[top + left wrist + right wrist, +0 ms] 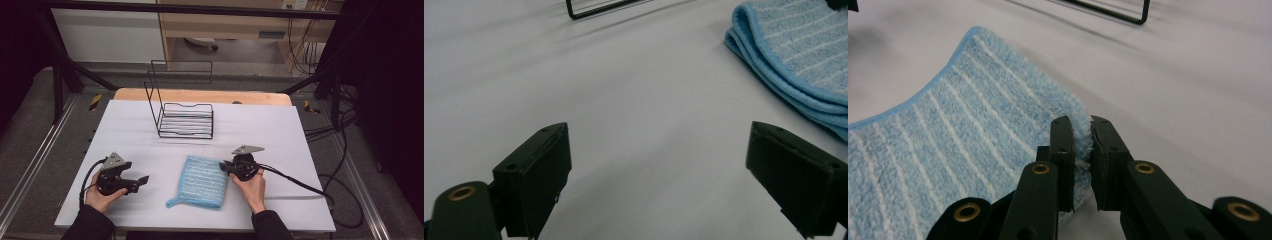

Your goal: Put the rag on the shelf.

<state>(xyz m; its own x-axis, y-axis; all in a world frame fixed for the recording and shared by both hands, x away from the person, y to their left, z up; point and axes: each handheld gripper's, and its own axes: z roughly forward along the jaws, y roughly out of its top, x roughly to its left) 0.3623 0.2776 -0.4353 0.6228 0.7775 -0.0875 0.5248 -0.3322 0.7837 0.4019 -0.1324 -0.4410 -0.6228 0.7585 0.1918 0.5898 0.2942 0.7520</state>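
A folded light-blue striped cloth [202,181] lies flat on the white table cover, in the middle near the front. My right gripper [223,167] sits at the cloth's right edge. In the right gripper view the cloth's fluffy folded edge [998,120] is pinched between the two black jaws, and my right gripper [1081,135] is shut on it. My left gripper [144,179] rests on the table to the left of the cloth, pointing toward it. Its wide-apart jaws stand open in the left gripper view, with nothing between them, and the cloth [794,55] lies ahead to the right.
A black wire rack [182,105] stands upright at the back middle of the white table cover [280,130]. Cables trail off the right side of the table. A wooden board edge [200,95] shows behind the cover.
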